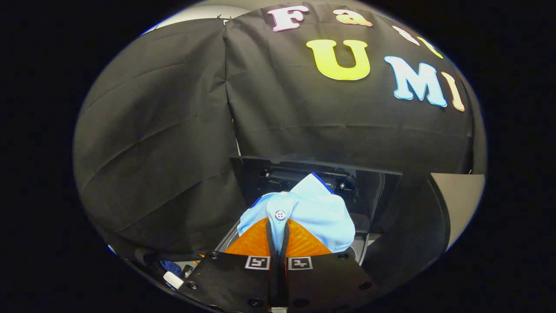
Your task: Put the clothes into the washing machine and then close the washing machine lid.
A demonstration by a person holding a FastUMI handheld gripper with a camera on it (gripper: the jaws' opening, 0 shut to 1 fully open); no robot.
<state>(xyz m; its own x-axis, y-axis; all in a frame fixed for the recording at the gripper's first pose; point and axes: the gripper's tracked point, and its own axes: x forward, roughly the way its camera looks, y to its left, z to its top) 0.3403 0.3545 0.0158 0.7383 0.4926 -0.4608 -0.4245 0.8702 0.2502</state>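
Observation:
A light blue shirt (pixel 312 208) with a white button and a dark blue trim is pinched between my two fingers and bulges out just ahead of them. My gripper (pixel 278 237) is shut on its cloth, the fingers nearly touching. Right behind the shirt stands the washing machine's raised dark lid (pixel 369 191), upright. The machine's top rim (pixel 230 237) peeks out beside and below the fingers, so the shirt hangs over the machine's opening. The drum itself is hidden by the shirt and the fingers.
Black cloth walls (pixel 165 143) close in on the left and behind the machine. A pale wall or panel (pixel 460 195) shows off to the right. Small objects, one white (pixel 173 279), lie low on the left beside the machine.

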